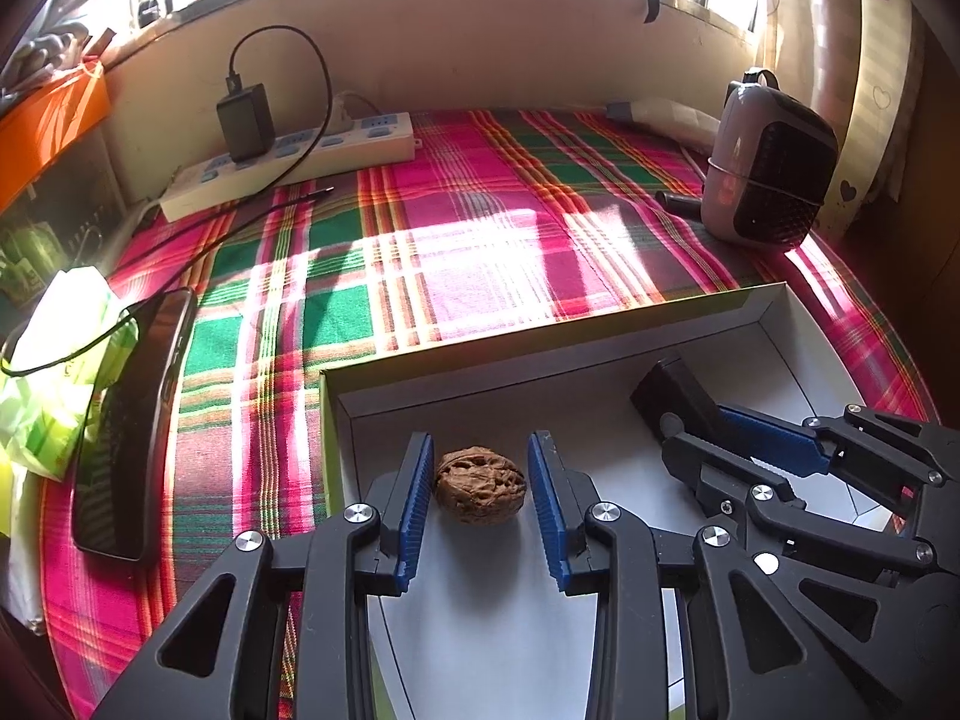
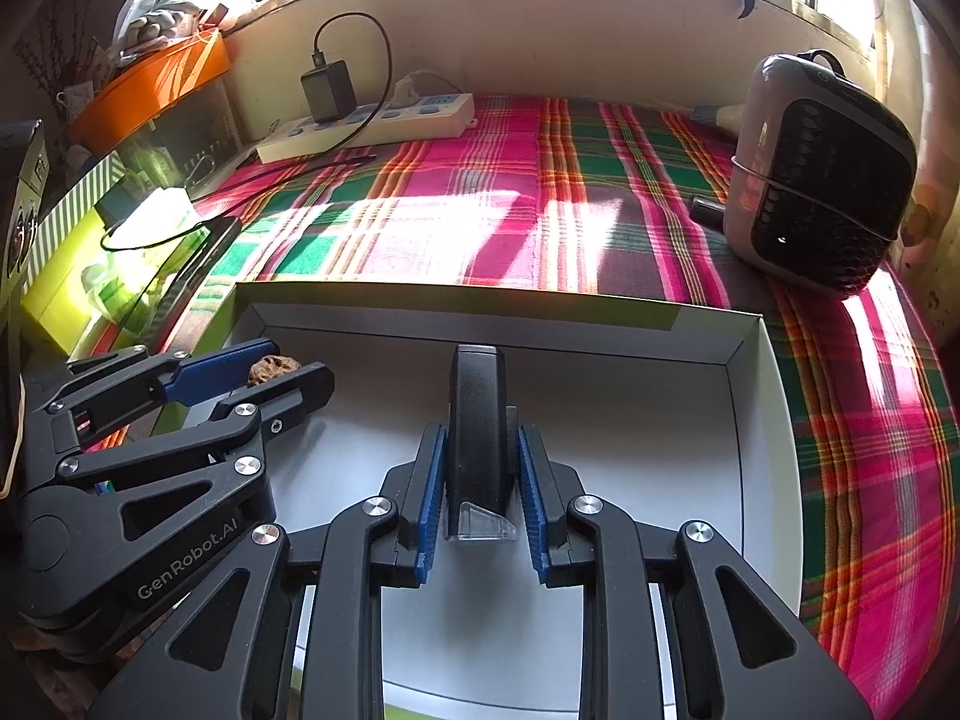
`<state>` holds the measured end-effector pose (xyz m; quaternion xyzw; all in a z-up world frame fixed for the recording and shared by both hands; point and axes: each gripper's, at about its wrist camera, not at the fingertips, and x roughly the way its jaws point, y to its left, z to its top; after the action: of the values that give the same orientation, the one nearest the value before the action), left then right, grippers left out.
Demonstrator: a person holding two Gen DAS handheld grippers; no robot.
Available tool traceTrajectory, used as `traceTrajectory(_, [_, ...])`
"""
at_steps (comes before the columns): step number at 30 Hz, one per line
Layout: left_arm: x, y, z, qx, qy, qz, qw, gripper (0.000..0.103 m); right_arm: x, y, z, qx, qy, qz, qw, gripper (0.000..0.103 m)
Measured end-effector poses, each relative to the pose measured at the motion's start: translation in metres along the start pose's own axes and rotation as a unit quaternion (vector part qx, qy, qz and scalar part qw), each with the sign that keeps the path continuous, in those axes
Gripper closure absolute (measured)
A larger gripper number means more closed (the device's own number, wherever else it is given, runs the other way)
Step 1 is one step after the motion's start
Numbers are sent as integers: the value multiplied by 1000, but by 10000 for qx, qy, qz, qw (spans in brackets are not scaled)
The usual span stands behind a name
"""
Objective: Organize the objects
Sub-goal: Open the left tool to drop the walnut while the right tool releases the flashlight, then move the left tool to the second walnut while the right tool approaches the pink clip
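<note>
In the left wrist view, the left gripper (image 1: 480,501) stood apart around a walnut (image 1: 480,492) on the floor of the white box (image 1: 558,354), a gap showing at its right pad. In the right wrist view, the right gripper (image 2: 480,501) stood narrow around an upright black object (image 2: 477,426) in the same box, slim gaps showing beside both pads.

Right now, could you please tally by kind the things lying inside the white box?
Walnut: 1
Black device with a clear end: 1
Total: 2, both in the white box
</note>
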<state>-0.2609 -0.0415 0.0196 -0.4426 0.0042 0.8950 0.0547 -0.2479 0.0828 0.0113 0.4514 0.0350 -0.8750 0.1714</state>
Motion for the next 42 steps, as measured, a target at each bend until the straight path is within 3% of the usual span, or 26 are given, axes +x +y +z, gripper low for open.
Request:
traceTrajectory(2, [-1,0,-1,3,-15,8,10000,70,-1,0,-1,16,-8,6,10000,64])
traceTrajectory(4, [-4,1,-2,-1,-20,28,10000,68,-3,-1,-2,42,-17,-29,10000,62])
traceTrajectory(20, [-39,3,-15,-59,-239,-3,9997,67,-29,-6,-18,252,-166,-69,9995,62])
traceTrajectory(42, [-103,11,-80,-393,-600,-206,9972,67,-83,-12,-62,316,-641,-125,9974,62])
